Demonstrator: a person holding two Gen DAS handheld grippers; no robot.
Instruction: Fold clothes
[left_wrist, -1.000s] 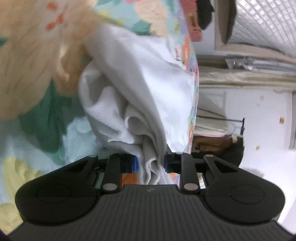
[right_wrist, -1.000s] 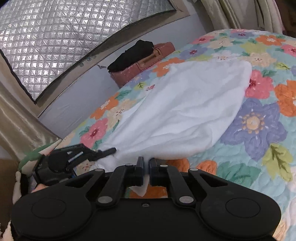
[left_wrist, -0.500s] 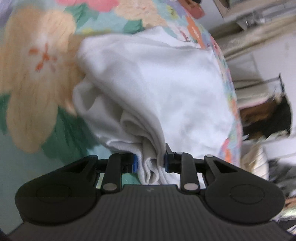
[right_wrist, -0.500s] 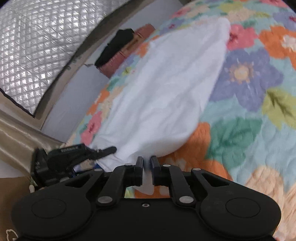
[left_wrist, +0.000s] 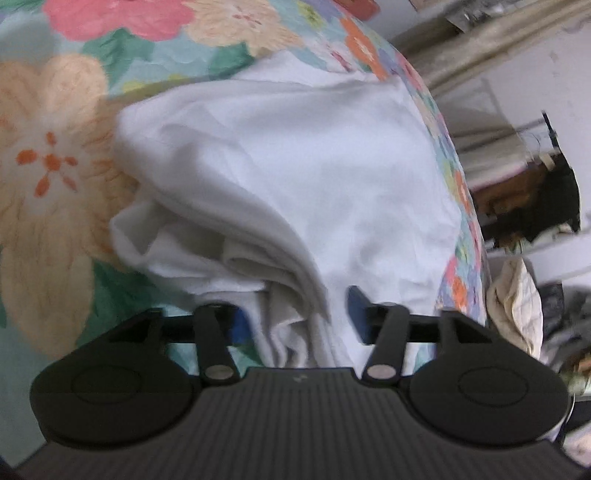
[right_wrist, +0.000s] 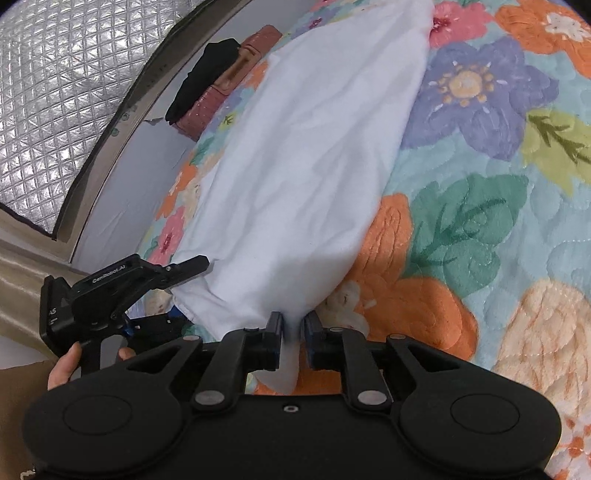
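A white garment (left_wrist: 295, 166) lies folded on the floral quilt (left_wrist: 48, 166) of a bed. Its bunched near edge sits between the jaws of my left gripper (left_wrist: 297, 319), which are opening wide; the blue pads (left_wrist: 356, 314) stand clear of the cloth. In the right wrist view the garment (right_wrist: 314, 166) stretches away from me. One corner hangs between the jaws of my right gripper (right_wrist: 293, 332), which are opening, with a loose gap around it. The left gripper (right_wrist: 184, 291) shows at the garment's left corner, held by a hand (right_wrist: 66, 365).
The quilt (right_wrist: 480, 221) spreads out to the right. A pink case (right_wrist: 229, 85) with a black item (right_wrist: 207, 74) on top sits at the bed's far edge, under a silver quilted window cover (right_wrist: 55, 74). Clutter (left_wrist: 517, 295) lies beyond the bed's edge.
The left jaws have sprung apart and let go of the bunched cloth. The right jaws have parted a little and the right gripper has sunk toward the quilt. Both views have rolled.
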